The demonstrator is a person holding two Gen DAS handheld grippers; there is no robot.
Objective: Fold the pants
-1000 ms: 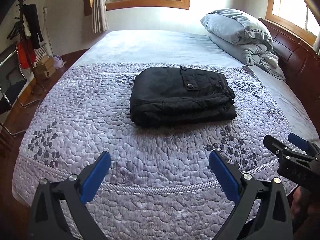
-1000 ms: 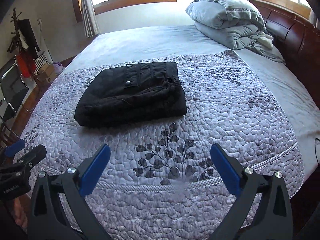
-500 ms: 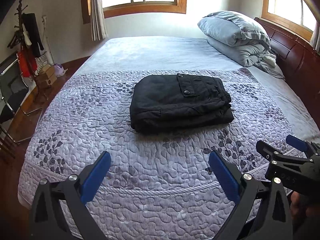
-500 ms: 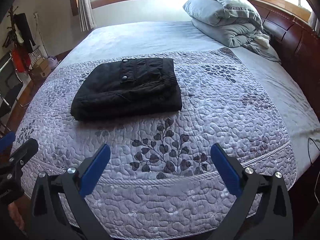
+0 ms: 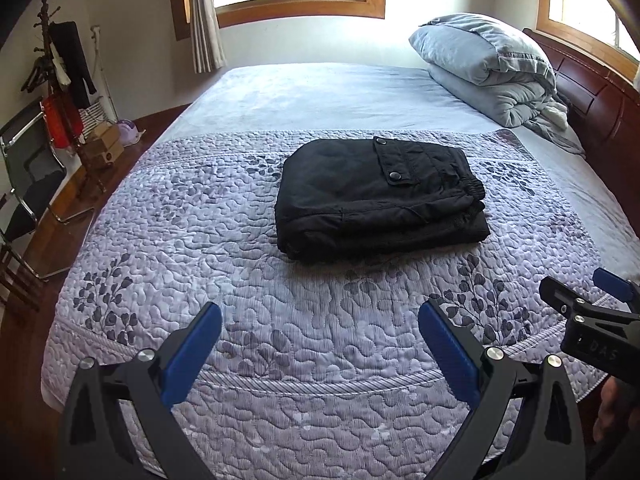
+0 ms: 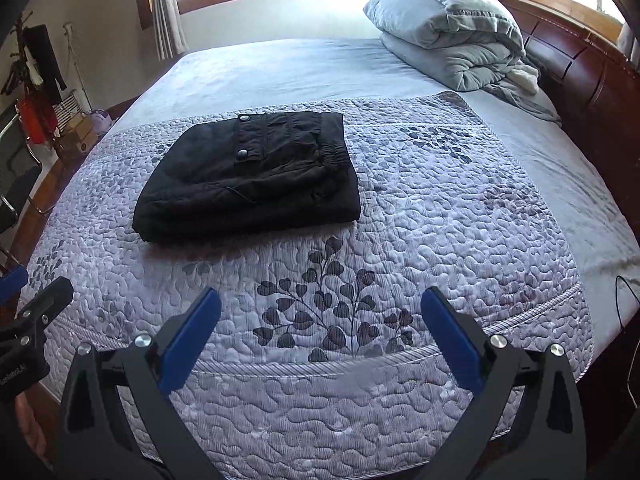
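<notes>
The black pants (image 5: pixel 376 196) lie folded in a compact stack on the purple quilted bedspread (image 5: pixel 280 320), a snap-button pocket flap on top. They also show in the right wrist view (image 6: pixel 252 176). My left gripper (image 5: pixel 320 344) is open and empty, held back over the quilt's near edge, well short of the pants. My right gripper (image 6: pixel 320 340) is open and empty too, beside it to the right, equally far from the pants. Each gripper shows at the edge of the other's view.
A folded grey duvet with a pillow (image 5: pixel 488 68) lies at the head of the bed by the dark wooden headboard (image 6: pixel 580 64). A coat stand (image 5: pixel 60 76), a chair and boxes stand on the wooden floor at the left.
Both grippers have drawn back and risen a little from the bed, so the pants look smaller and farther. The pants have not moved. Both stay open.
</notes>
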